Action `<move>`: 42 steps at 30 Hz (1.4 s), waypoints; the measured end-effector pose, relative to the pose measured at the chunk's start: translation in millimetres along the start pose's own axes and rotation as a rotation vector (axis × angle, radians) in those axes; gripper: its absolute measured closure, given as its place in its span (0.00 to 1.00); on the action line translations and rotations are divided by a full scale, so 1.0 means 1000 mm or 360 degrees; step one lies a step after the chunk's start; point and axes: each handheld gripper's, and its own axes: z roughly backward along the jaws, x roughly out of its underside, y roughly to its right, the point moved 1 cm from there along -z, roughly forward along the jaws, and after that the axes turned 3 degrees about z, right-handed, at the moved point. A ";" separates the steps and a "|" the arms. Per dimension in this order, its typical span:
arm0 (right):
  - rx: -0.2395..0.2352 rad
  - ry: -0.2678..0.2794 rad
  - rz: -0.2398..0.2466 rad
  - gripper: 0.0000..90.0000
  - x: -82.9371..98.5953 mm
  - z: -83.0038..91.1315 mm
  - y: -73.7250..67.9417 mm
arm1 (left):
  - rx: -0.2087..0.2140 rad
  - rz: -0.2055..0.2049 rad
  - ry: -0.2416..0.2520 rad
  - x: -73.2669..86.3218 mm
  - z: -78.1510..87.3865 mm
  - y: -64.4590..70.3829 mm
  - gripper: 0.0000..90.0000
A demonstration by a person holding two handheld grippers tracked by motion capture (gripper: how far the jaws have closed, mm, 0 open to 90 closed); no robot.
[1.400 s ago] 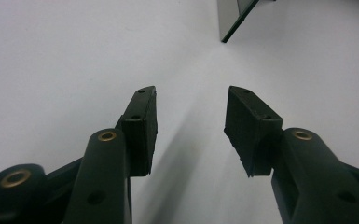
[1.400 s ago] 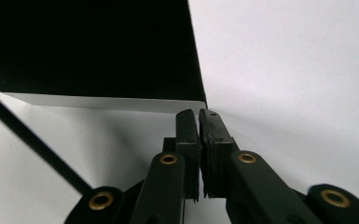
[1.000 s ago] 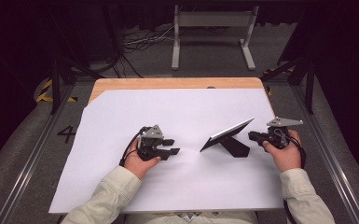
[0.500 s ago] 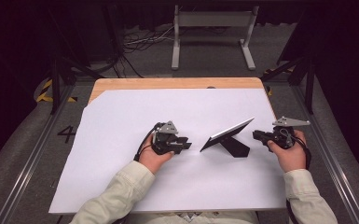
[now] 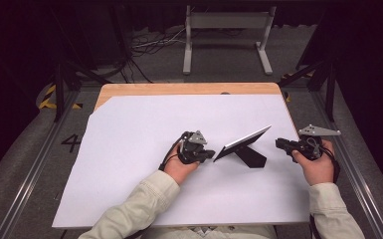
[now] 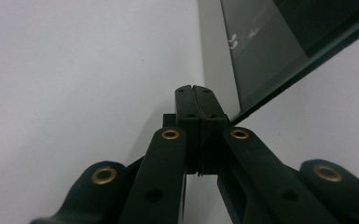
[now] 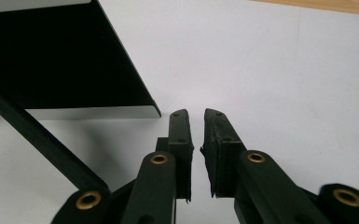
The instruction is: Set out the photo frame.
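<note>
A tablet [image 5: 242, 141] leans on its black kickstand [image 5: 251, 156] mid-sheet [image 5: 129, 139]. It looks rigid, slick and breakable (glass face); its edges seem the safest hold. Left gripper [image 5: 206, 155], jaws closed and empty, sits just left of it; right gripper [image 5: 280, 143], barely parted, empty, near its right.

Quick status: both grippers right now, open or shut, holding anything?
Left gripper: shut, jaws pressed together, holding nothing, tips beside the lower edge of the tilted panel.
Right gripper: open by a narrow gap, holding nothing.
</note>
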 end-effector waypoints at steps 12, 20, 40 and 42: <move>0.0020 0.0046 -0.0001 0.87 -0.001 0.017 0.002 | 0.0163 0.0010 -0.0123 0.000 -0.002 0.011 1.00; 0.0021 0.0040 0.0003 0.85 0.000 0.025 0.000 | 0.0234 -0.0176 -0.0248 -0.006 -0.007 0.035 1.00; 0.0053 0.0037 0.0037 0.79 0.003 0.057 -0.010 | 0.0451 -0.0418 -0.0379 -0.032 -0.043 0.081 1.00; 0.0061 0.0048 0.0031 0.79 0.003 0.060 -0.009 | 0.0469 -0.0442 -0.0380 -0.037 -0.051 0.087 1.00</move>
